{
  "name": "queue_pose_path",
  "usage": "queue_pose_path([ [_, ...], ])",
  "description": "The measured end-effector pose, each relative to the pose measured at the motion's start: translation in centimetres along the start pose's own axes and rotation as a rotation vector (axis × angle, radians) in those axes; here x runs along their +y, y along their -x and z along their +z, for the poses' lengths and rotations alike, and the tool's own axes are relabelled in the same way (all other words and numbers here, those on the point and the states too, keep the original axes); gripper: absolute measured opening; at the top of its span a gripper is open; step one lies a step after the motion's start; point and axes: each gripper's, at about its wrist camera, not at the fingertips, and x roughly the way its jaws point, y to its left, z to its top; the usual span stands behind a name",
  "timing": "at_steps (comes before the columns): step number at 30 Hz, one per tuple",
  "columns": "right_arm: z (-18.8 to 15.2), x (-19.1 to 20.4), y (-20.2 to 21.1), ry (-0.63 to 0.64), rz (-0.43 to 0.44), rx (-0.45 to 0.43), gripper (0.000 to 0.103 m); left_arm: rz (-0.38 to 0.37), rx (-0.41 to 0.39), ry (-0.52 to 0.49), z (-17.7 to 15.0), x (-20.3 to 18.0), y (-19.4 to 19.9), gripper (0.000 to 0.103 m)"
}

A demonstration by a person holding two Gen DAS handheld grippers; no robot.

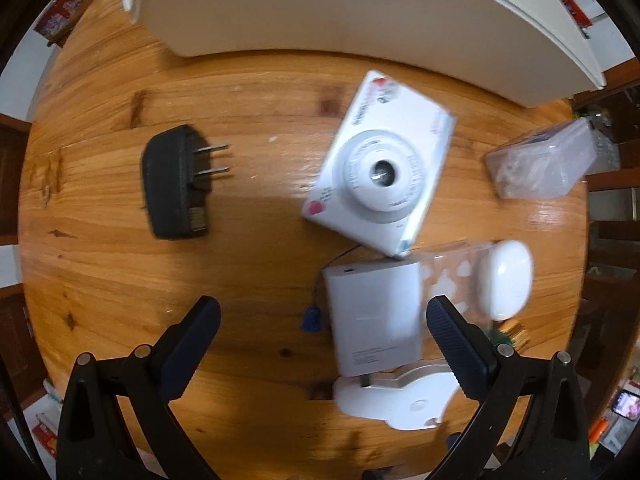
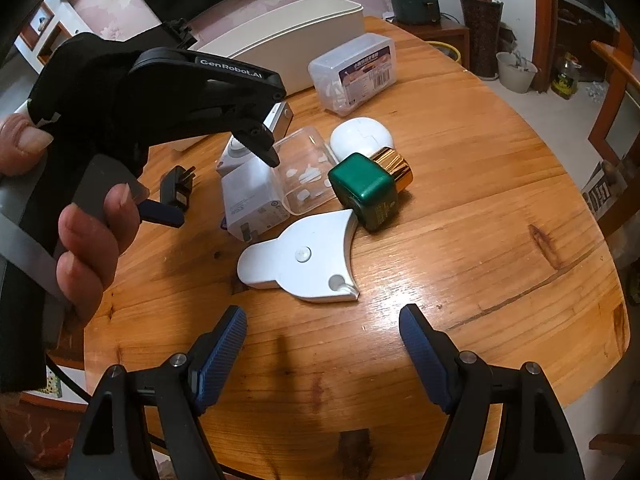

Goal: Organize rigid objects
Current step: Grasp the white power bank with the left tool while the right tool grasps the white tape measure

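Your left tongs [image 1: 323, 320] and right tongs [image 2: 323, 324] are both released, hovering over the round wooden table [image 2: 480, 240]. Power bank [image 1: 374, 316], boxed camera [image 1: 380, 168] and black charger [image 1: 176, 184] lie near the white bin [image 1: 320, 4].

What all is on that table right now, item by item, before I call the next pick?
table: 1, orange-brown wood, round, under everything
storage bin: 1, cream, far edge
plug adapter: 1, black, alone at left
camera box: 1, white, table centre
power bank: 1, white, next to the camera box
clear case: 1, transparent, between power bank and white oval case
white oval case: 1, behind green bottle
green bottle: 1, gold cap, lying down
flat white piece: 1, nearest
labelled clear box: 1, near bin
left gripper: open, above power bank
right gripper: open, empty
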Motion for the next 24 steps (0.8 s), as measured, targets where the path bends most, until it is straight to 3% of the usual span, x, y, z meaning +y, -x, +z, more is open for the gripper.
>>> queue_pose_path([
  [4, 0.2, 0.1, 0.0, 0.009, 0.005, -0.005, 0.079, -0.024, 0.010, 0.022, -0.2, -0.4, -0.4, 0.103],
  [9, 0.2, 0.2, -0.1, 0.015, 0.007, -0.003, 0.079, 0.012, 0.000, -0.001, 0.0, -1.3, -0.4, 0.103],
  [13, 0.3, 0.5, -0.6, 0.023, 0.006, 0.002, 0.079, 0.028, 0.038, 0.007, 0.0, -1.6, -2.0, 0.102],
  [16, 0.4, 0.8, -0.9, 0.032, 0.005, 0.005, 0.079, 0.029, 0.057, -0.002, -0.3, -1.9, -2.9, 0.092],
  [19, 0.5, 1.1, -1.2, 0.043, 0.003, 0.005, 0.079, 0.048, 0.027, -0.041, -0.4, -2.2, -2.6, 0.082],
  [21, 0.7, 1.4, -1.5, 0.052, 0.003, 0.006, 0.079, 0.046, 0.007, -0.065, -0.3, -2.3, -2.2, 0.068],
  [22, 0.7, 1.5, -1.6, 0.056, 0.003, 0.006, 0.079, 0.044, 0.000, -0.076, -0.2, -2.4, -2.1, 0.052],
  [24, 0.9, 1.9, -1.8, 0.070, 0.002, 0.005, 0.079, 0.057, -0.003, -0.103, 0.1, -2.2, -2.0, 0.052],
])
